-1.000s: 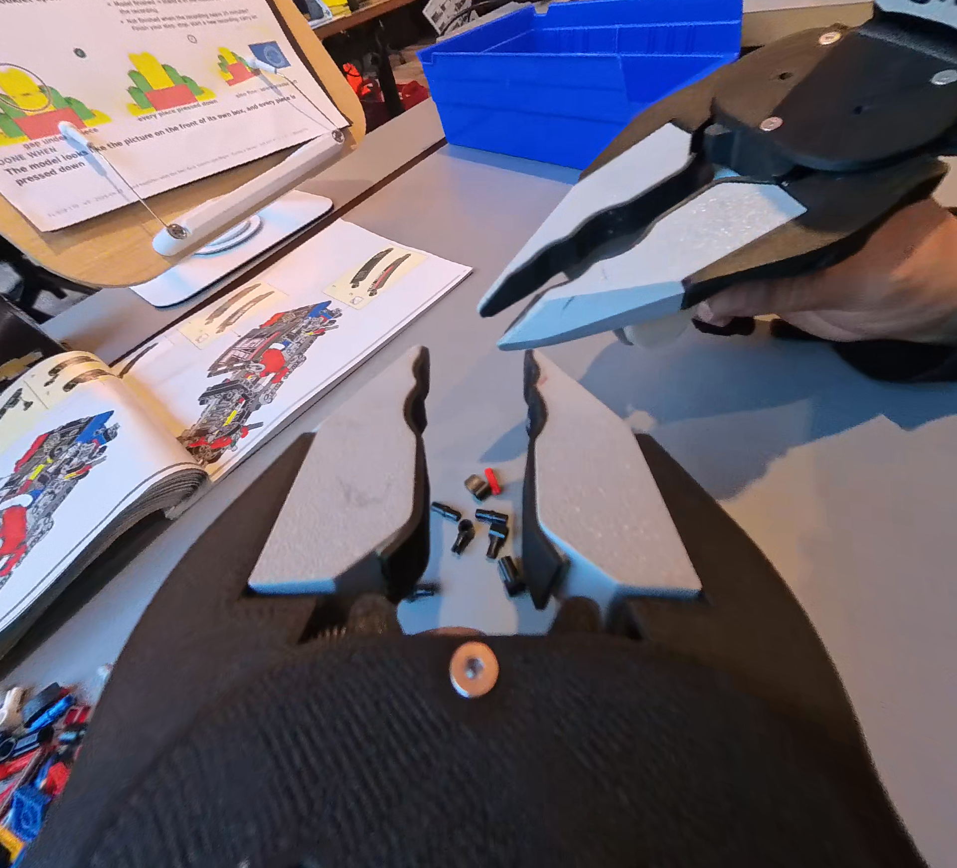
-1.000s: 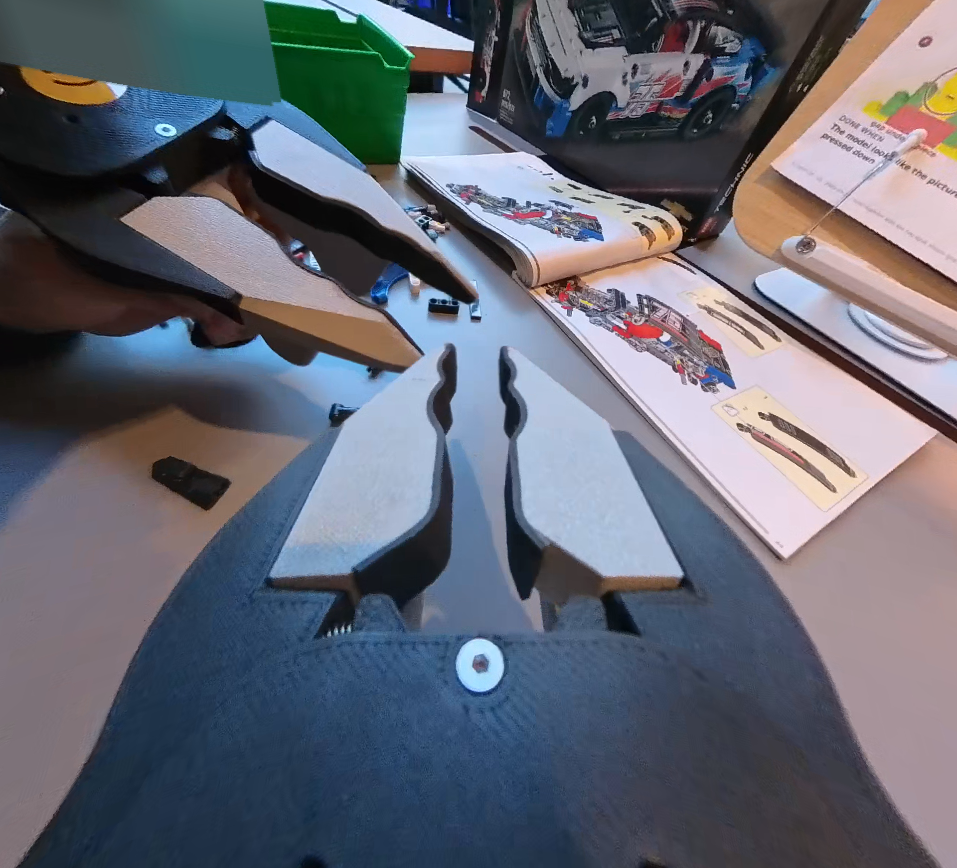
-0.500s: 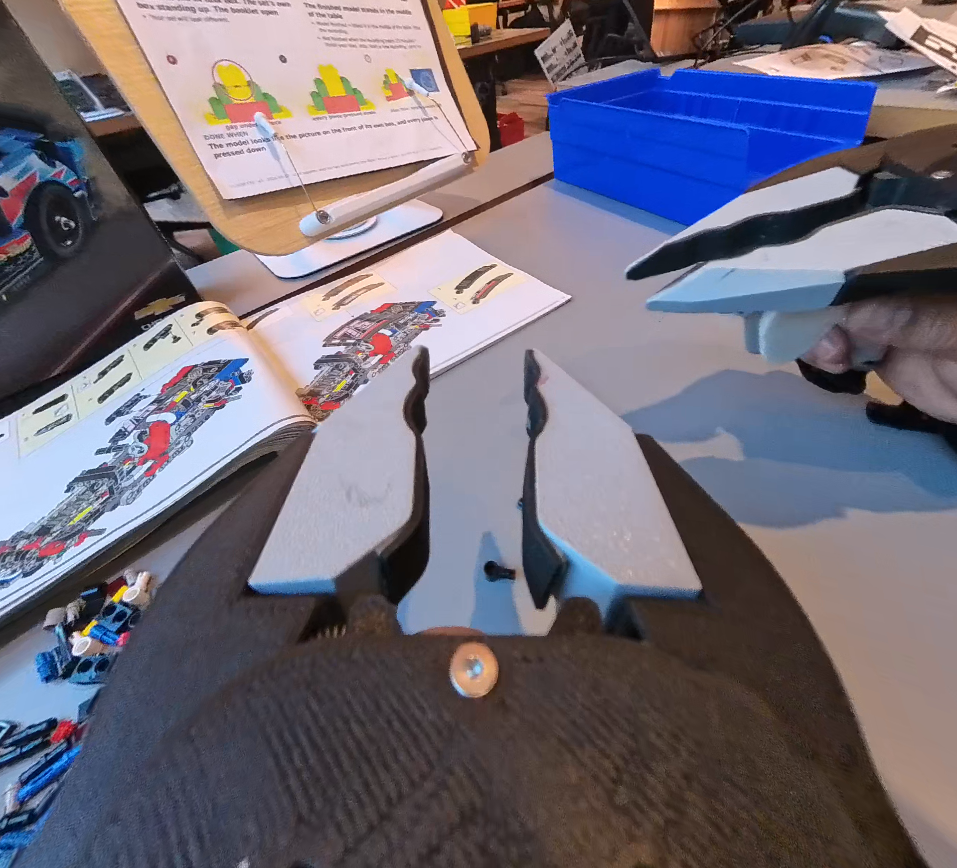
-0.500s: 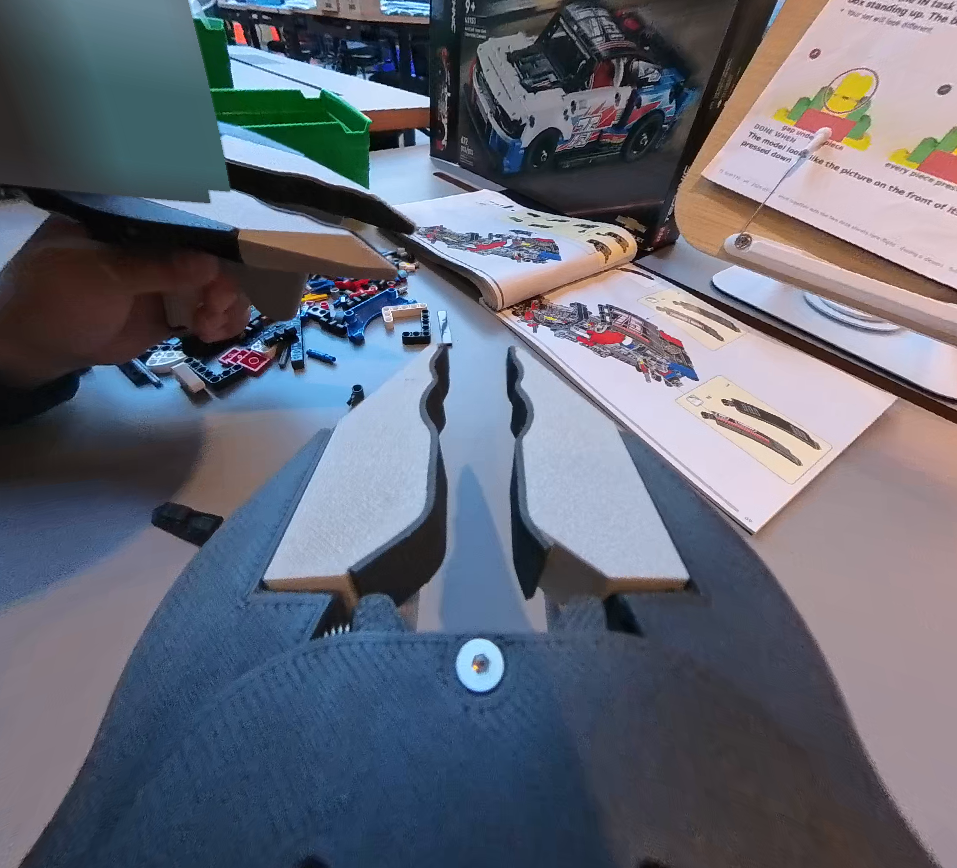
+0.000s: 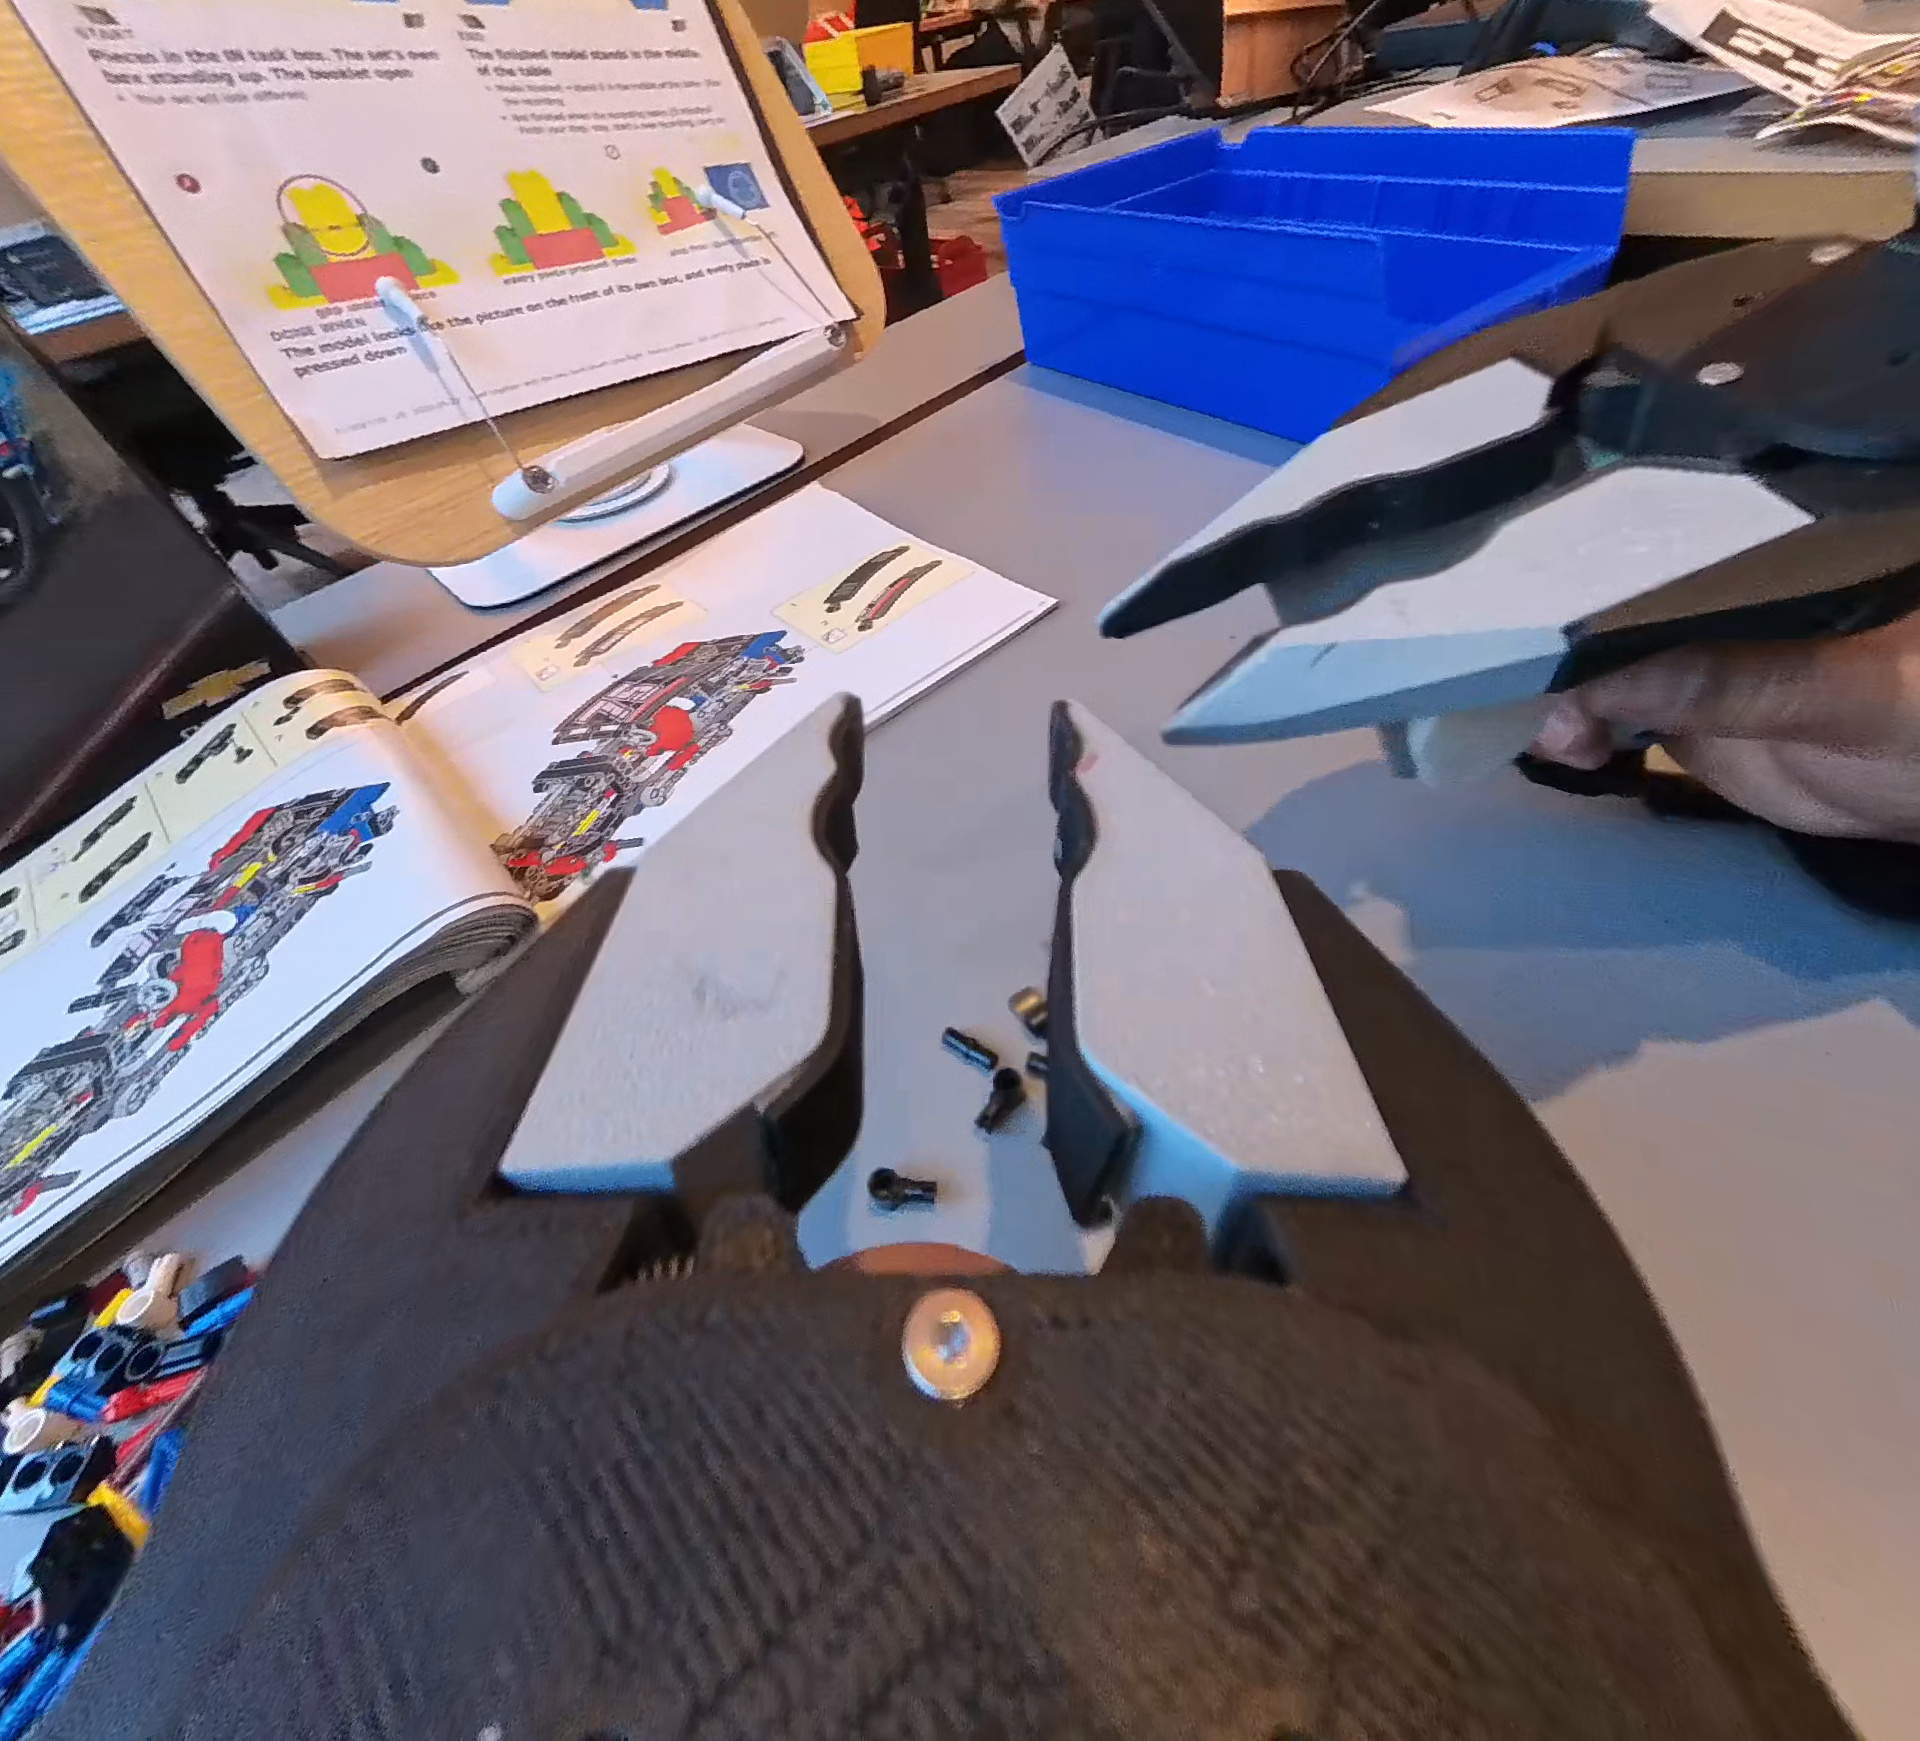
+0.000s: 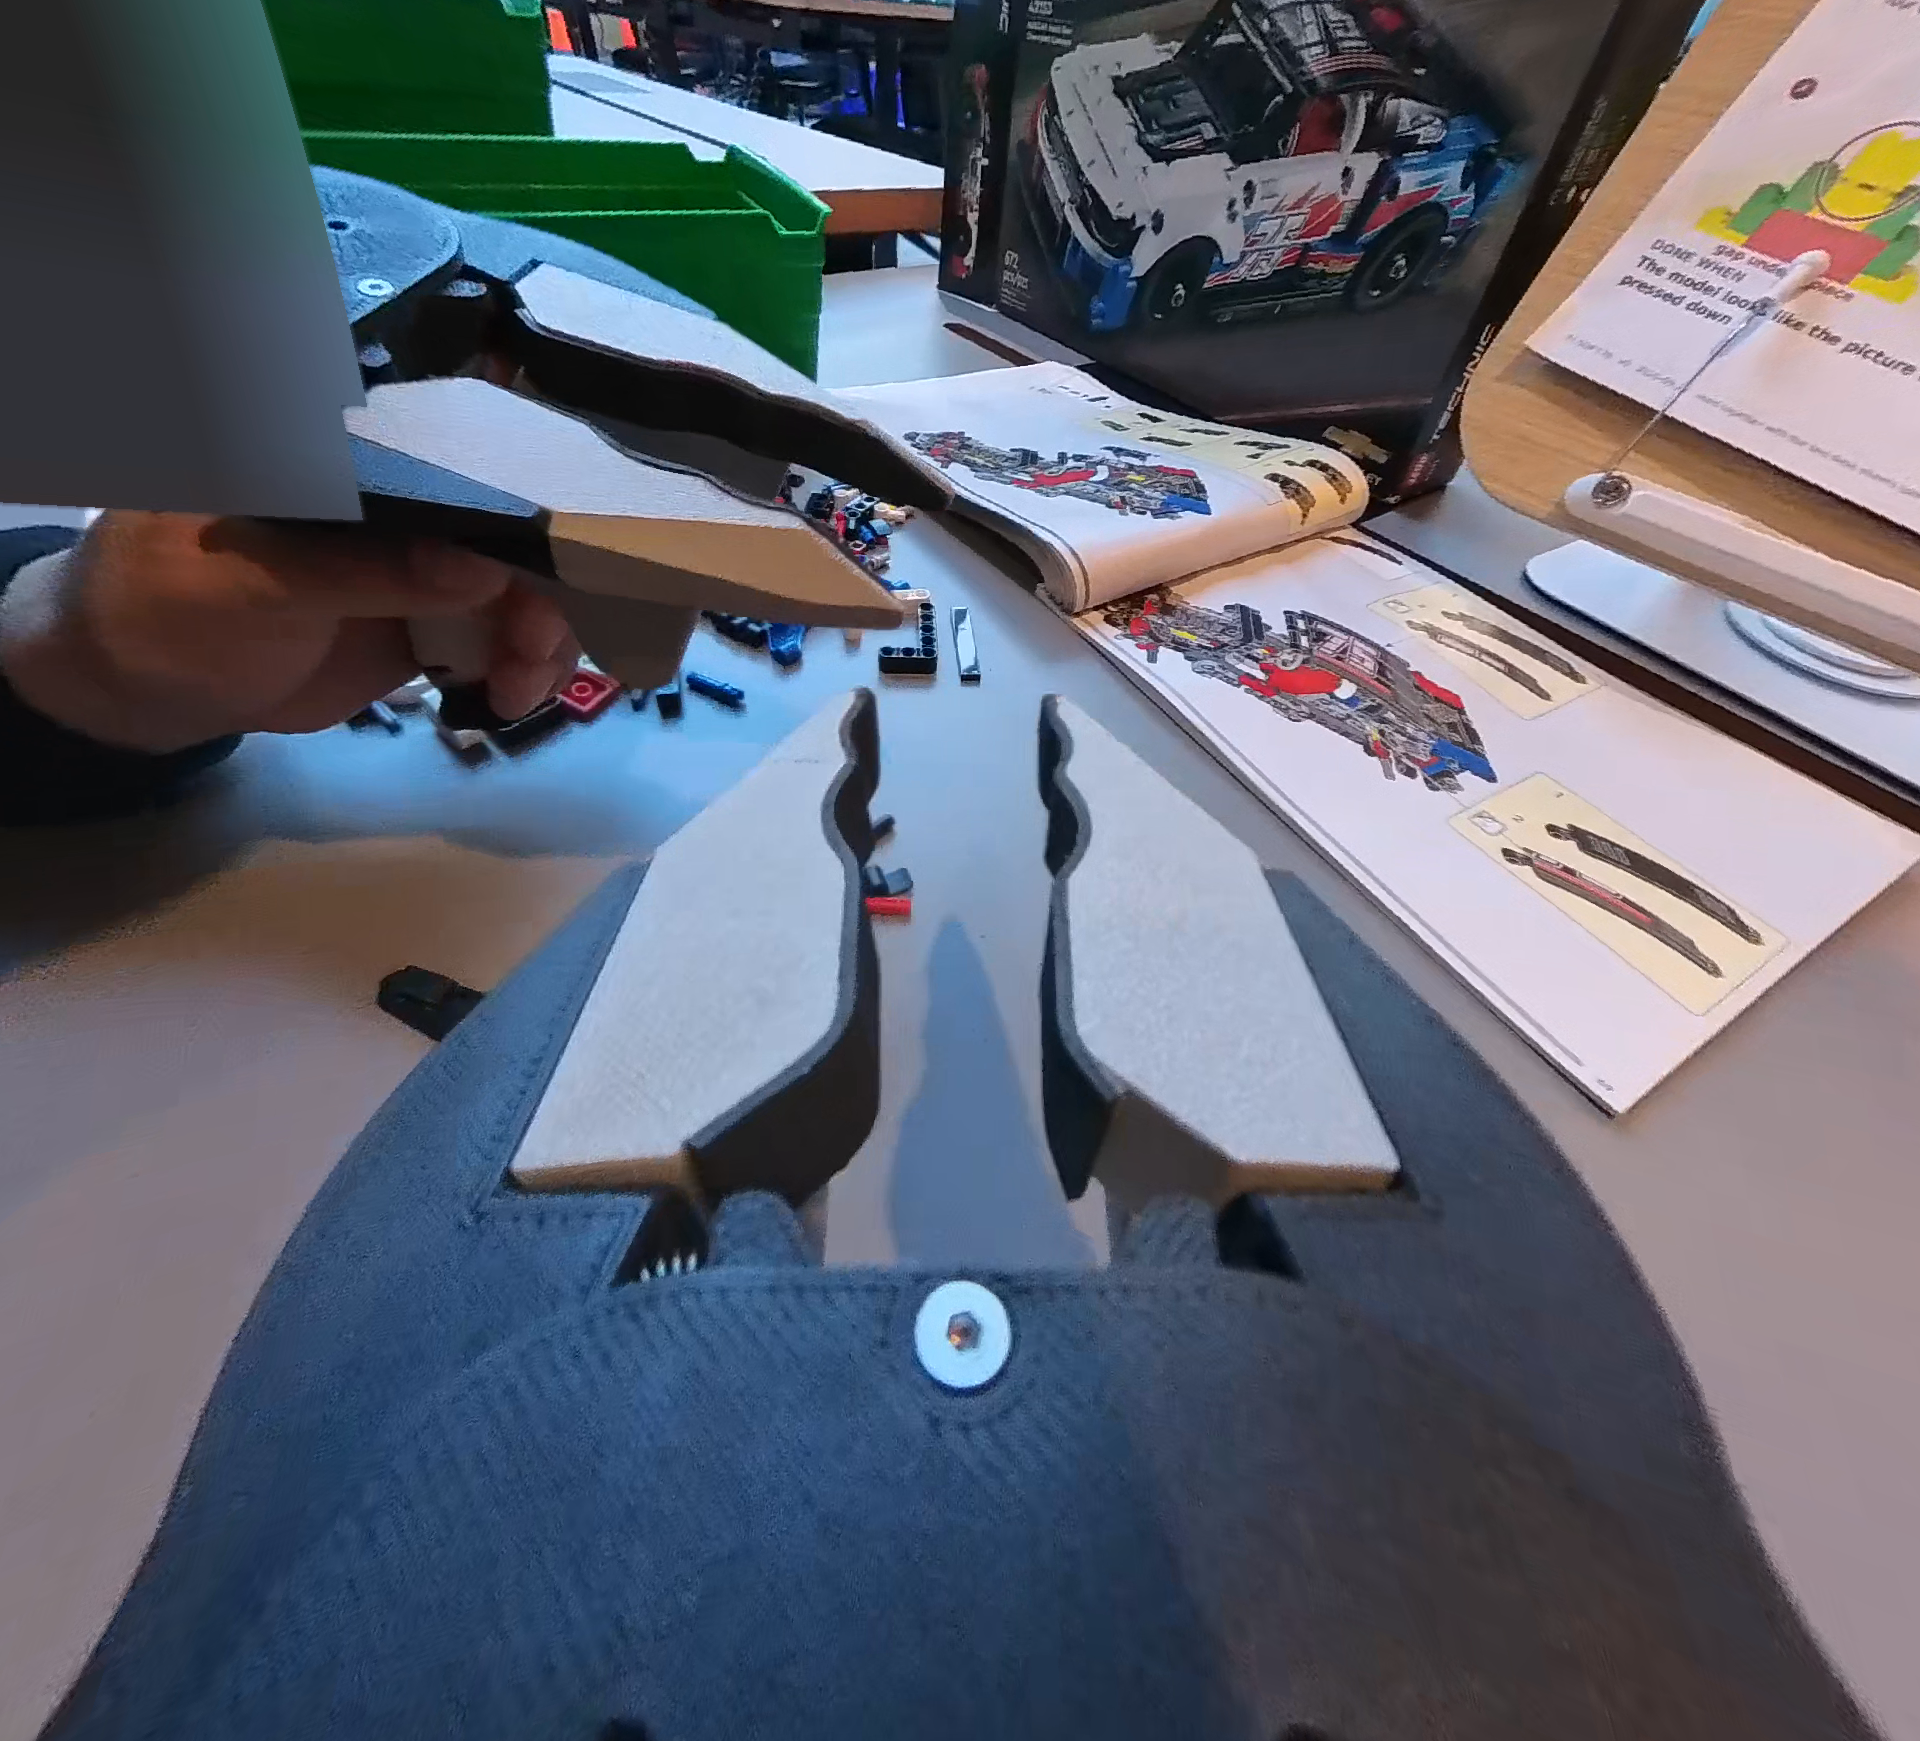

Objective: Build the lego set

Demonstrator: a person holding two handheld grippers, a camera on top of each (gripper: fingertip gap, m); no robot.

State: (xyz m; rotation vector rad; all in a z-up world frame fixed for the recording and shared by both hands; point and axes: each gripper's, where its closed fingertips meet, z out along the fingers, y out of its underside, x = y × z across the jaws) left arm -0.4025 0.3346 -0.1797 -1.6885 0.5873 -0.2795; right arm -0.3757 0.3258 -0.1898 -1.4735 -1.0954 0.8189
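Since half a second ago my left gripper (image 5: 951, 735) is dropping back over the loose black pins (image 5: 985, 1068), which are showing again between its fingers in the lower centre of the left wrist view; only one was showing there then. My right gripper (image 6: 956, 735) is spreading wider than it was.

Going left to right in the left wrist view: the parts pile (image 5: 73, 1379) is lying in the lower left corner, the open instruction booklet (image 5: 312, 860) is spreading across the left middle, and the pins are sitting on the grey table (image 5: 1558, 1120) just under my left gripper, which is released and carrying nothing. At the right edge my right gripper (image 5: 1174, 668) is hanging above the table, also spread and empty, pointing toward frame left.

In the right wrist view the pile (image 6: 831, 569) is lying at centre left beyond my left gripper (image 6: 914, 559), with a small black and red piece (image 6: 888, 891) beside my right gripper's left finger.

I am judging the left gripper nearer the pins: they are lying straight below and slightly right of its gap, their short axes pointing different ways, so I am expecting to turn my wrist to square up on one.
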